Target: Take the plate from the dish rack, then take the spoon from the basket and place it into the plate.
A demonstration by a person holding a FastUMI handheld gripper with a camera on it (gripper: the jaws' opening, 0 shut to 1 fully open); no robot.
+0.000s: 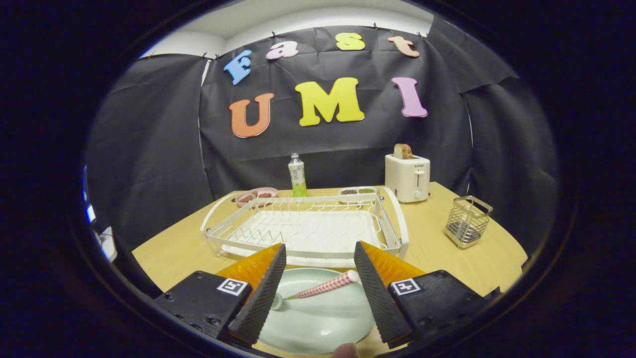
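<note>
A pale green plate (318,318) lies on the wooden table just in front of the white dish rack (308,228). In the plate rests a spoon (323,287) with a red-and-white checked handle, its bowl toward the left finger. My gripper (318,293) hovers over the plate, open, with a finger (261,298) on either side of the spoon and neither pressing on it. The wire basket (467,221) stands to the right of the rack.
A white toaster (408,176) with bread in it stands behind the rack on the right. A green bottle (297,175), a pink dish (256,195) and a small tray (357,191) line the table's back. A fingertip (345,350) shows below the plate.
</note>
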